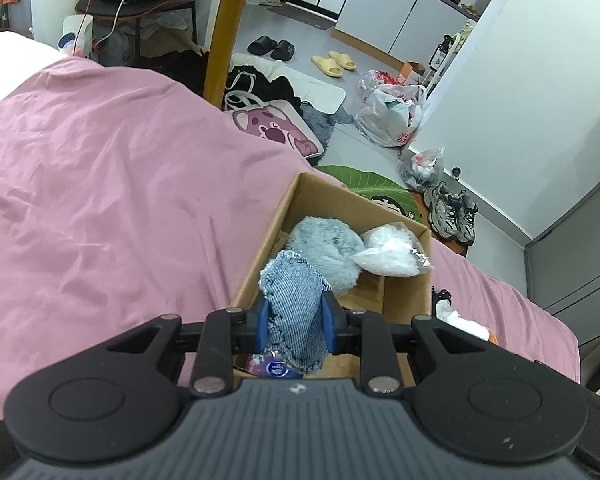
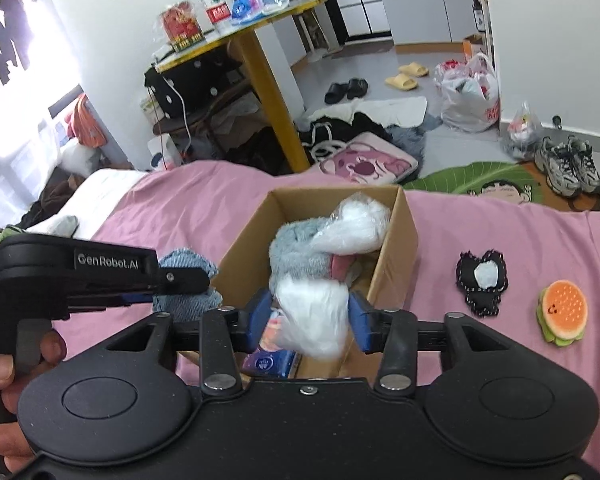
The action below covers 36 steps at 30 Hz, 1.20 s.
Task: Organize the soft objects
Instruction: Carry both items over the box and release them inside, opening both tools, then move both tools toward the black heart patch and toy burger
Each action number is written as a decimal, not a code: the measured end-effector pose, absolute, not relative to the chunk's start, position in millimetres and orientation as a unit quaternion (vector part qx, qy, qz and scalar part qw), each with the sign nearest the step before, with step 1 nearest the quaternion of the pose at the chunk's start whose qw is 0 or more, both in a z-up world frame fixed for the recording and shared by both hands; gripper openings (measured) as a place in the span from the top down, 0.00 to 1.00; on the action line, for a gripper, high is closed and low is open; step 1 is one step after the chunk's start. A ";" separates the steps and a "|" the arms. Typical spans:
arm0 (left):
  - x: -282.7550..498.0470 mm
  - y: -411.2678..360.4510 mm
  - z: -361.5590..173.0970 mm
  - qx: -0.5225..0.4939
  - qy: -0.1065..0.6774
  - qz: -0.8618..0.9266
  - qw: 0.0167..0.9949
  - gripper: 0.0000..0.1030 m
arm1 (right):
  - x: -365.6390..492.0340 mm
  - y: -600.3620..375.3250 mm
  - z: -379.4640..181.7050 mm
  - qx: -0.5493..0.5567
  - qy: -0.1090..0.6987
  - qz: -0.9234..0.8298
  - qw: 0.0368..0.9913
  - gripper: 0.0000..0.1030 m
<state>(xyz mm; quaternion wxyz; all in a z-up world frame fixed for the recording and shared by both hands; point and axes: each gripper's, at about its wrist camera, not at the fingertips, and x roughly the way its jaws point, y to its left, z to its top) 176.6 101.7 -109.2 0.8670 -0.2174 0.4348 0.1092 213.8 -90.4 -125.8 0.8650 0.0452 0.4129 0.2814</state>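
Note:
A cardboard box [image 1: 404,292] [image 2: 404,236] sits on the pink bed. It holds a grey fluffy toy [image 1: 328,248] [image 2: 296,256] and a clear bag of white stuffing [image 1: 388,252] [image 2: 360,220]. My left gripper [image 1: 294,320] is shut on a blue denim piece [image 1: 294,304] at the box's near left edge; the piece also shows in the right wrist view [image 2: 188,280]. My right gripper [image 2: 312,320] is shut on a white stuffing bag [image 2: 312,320] over the box's near end. A black fabric piece [image 2: 482,280] and a burger plush [image 2: 562,312] lie right of the box.
The pink bedsheet [image 1: 100,200] [image 2: 500,240] spreads left and right of the box. Beyond the bed's edge are a yellow table leg [image 1: 224,32], a pink bear bag [image 1: 276,128], slippers, plastic bags [image 1: 392,116], sneakers [image 2: 568,164] and a leaf mat.

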 end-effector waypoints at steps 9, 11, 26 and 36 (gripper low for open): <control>187.7 101.1 -117.9 -0.221 0.445 0.101 0.862 0.75 | 224.7 -109.0 -128.4 0.062 0.427 0.250 0.866 0.52; 190.5 97.8 -119.8 -0.219 0.448 0.096 0.862 0.75 | 226.1 -112.4 -128.1 0.063 0.427 0.247 0.868 0.52; 209.0 58.4 -114.1 -0.192 0.456 0.049 0.867 0.53 | 229.0 -137.8 -117.0 0.063 0.416 0.243 0.874 0.43; 202.1 43.0 -102.0 -0.172 0.440 0.066 0.879 0.42 | 224.2 -153.5 -105.8 0.056 0.402 0.255 0.878 0.31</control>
